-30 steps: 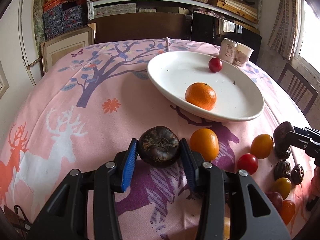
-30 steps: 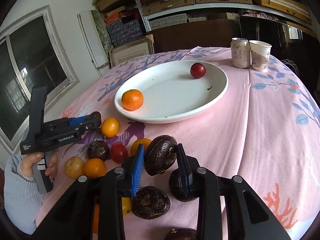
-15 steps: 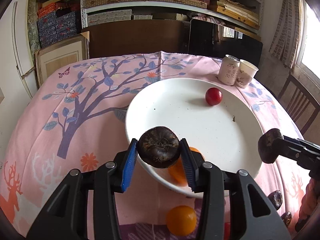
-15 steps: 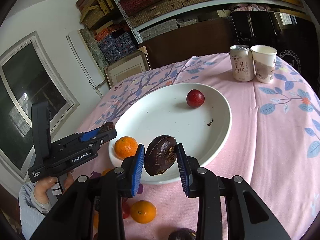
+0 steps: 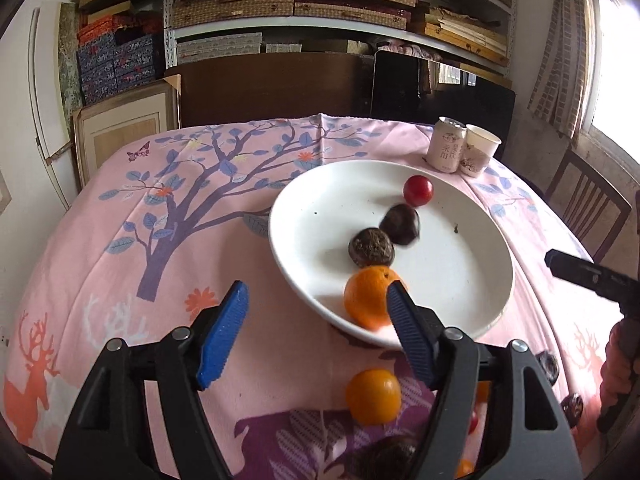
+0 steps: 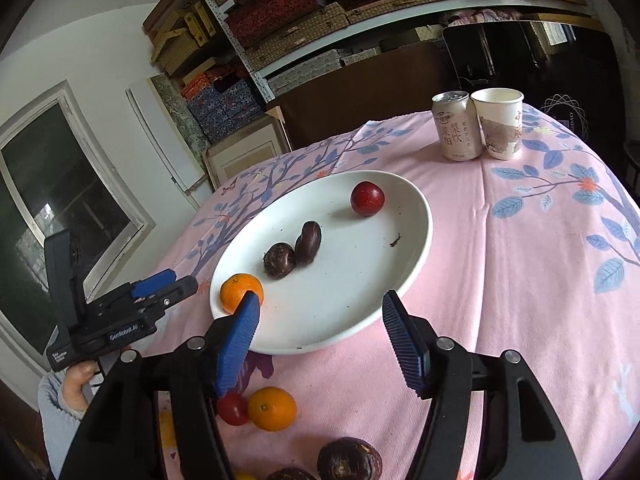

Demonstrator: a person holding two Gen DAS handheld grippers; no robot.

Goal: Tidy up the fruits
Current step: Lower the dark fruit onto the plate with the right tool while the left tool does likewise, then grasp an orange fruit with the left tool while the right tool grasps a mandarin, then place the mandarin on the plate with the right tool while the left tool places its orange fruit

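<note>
A white plate [image 5: 472,304] [image 6: 400,280] on the pink tablecloth holds two dark wrinkled passion fruits [image 5: 371,247] [image 5: 400,225], an orange [image 5: 370,300] and a red plum [image 5: 418,190]. In the right wrist view the passion fruits [image 6: 279,260] [image 6: 308,242], orange [image 6: 240,291] and plum [image 6: 367,198] show too. My left gripper [image 5: 316,332] is open and empty at the plate's near-left rim; it also shows in the right wrist view [image 6: 168,286]. My right gripper [image 6: 320,336] is open and empty over the plate's near rim.
A can [image 6: 456,126] and paper cup [image 6: 500,122] stand behind the plate. Loose fruit lies near the table's front: an orange [image 6: 272,408], a red fruit [image 6: 232,409], dark passion fruits [image 6: 348,460]. A wooden chair [image 5: 588,216] stands right of the table.
Both grippers carried their passion fruits over the plate and opened. The two passion fruits now lie in the plate's middle. Both grippers are empty.
</note>
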